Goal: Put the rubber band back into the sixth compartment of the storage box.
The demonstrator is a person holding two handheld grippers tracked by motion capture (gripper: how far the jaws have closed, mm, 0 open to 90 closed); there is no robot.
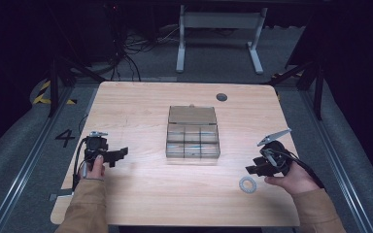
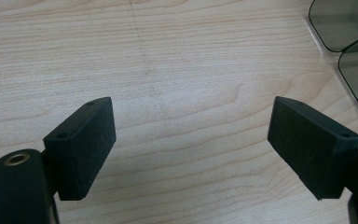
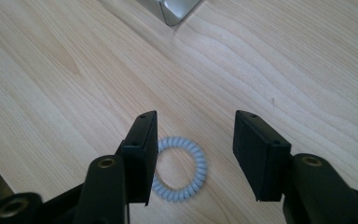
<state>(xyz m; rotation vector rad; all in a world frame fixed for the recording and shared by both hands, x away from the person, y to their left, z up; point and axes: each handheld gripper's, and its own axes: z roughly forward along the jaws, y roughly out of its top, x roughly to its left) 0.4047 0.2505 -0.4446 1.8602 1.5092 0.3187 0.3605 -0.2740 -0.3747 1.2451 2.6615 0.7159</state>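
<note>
Right gripper view: right gripper (image 3: 193,154), jaws apart, hovers over the coiled hair tie (image 3: 182,169), probably to grasp it; left gripper (image 2: 191,144) idles, unclenched.

Matt ribbed coil ring (image 3: 181,169), wood-grain table (image 3: 284,74)

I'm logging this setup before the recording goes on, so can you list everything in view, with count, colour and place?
Table: one, light wood, filling the middle of the high view.
Compartment box: one, clear plastic, lid open, at the table's centre.
Coil hair tie: one, pale blue-grey, flat on the table near the front right, beside the right gripper.
Round cap: one, dark grey, set in the tabletop near the far edge.
Frame: one, light grey, on the floor beyond the table.
Number 4: one, black, on the floor left of the table.
Left gripper: one, black, jaws open over bare wood.
Right gripper: one, black, jaws open above the hair tie.
Sleeves: two, tan, at the near edge.
</note>
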